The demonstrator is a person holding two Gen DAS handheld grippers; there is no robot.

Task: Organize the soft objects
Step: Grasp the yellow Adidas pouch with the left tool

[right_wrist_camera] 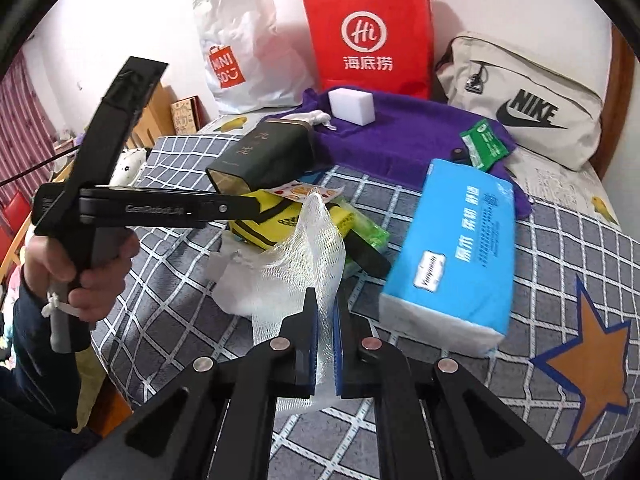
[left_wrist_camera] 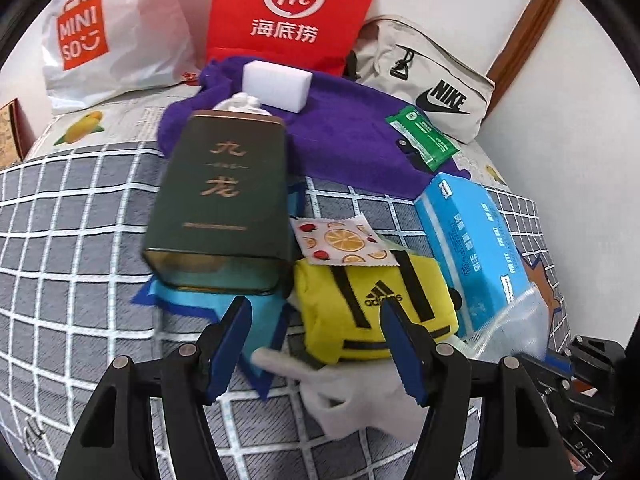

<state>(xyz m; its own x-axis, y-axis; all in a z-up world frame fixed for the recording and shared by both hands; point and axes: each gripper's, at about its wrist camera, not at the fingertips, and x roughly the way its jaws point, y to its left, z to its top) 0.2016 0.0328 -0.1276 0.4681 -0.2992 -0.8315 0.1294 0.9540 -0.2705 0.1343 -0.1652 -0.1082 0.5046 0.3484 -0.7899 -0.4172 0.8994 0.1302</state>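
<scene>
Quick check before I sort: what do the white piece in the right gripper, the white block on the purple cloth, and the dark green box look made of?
White piece in the right gripper: soft open-weave mesh, semi-sheer, draping limp.
White block on the purple cloth: matte and uniform with crisp edges, probably foam sponge.
Dark green box: rigid, with a slight sheen and gold lettering; metal tin or coated card, unclear.
</scene>
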